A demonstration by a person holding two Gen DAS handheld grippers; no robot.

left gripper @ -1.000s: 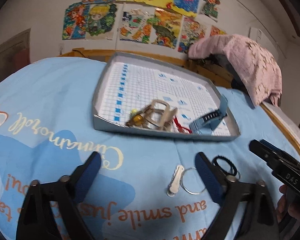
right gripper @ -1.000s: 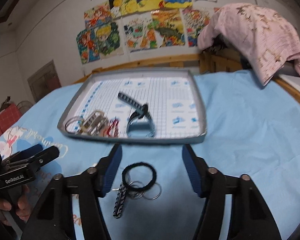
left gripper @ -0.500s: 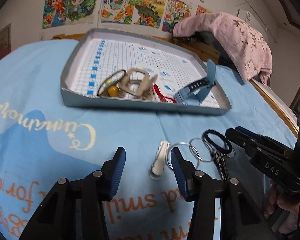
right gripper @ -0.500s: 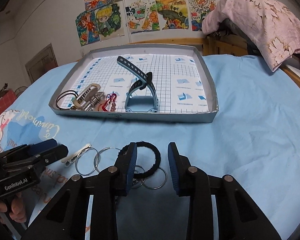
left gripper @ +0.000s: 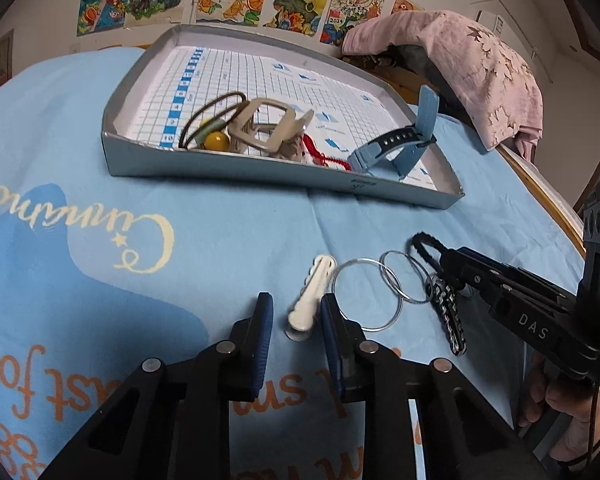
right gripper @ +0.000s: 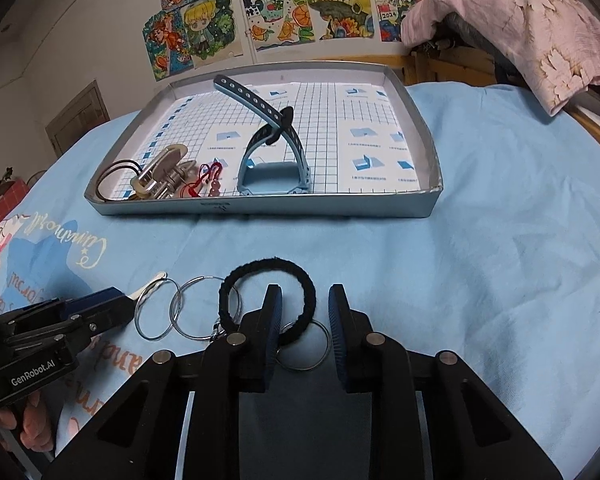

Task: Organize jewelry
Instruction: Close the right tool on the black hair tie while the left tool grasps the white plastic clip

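Observation:
A white hair clip (left gripper: 312,296) lies on the blue sheet between the pads of my left gripper (left gripper: 296,300). Its jaws are closing; the right pad touches the clip and a gap remains at the left pad. My right gripper (right gripper: 305,290) straddles the right arc of a black hair tie (right gripper: 236,280), jaws closing, pads still off it. Silver rings (left gripper: 364,296) (right gripper: 156,312) and a braided black-and-white strap (left gripper: 448,312) lie between the two grippers. The grey tray (left gripper: 260,168) (right gripper: 300,208) holds a blue watch strap (right gripper: 276,160), a beige claw clip (left gripper: 268,128), a red cord and brown hair ties.
A pink cloth (left gripper: 460,64) hangs over a chair behind the tray at the right. A wooden edge (left gripper: 548,196) borders the sheet on that side. Bright drawings (right gripper: 276,20) cover the back wall. A hand (right gripper: 32,420) holds the left gripper at the lower left.
Both grippers have sunk toward the sheet and their jaws have narrowed a lot. The left one now brackets the white clip, and the right one brackets the side of the black hair tie.

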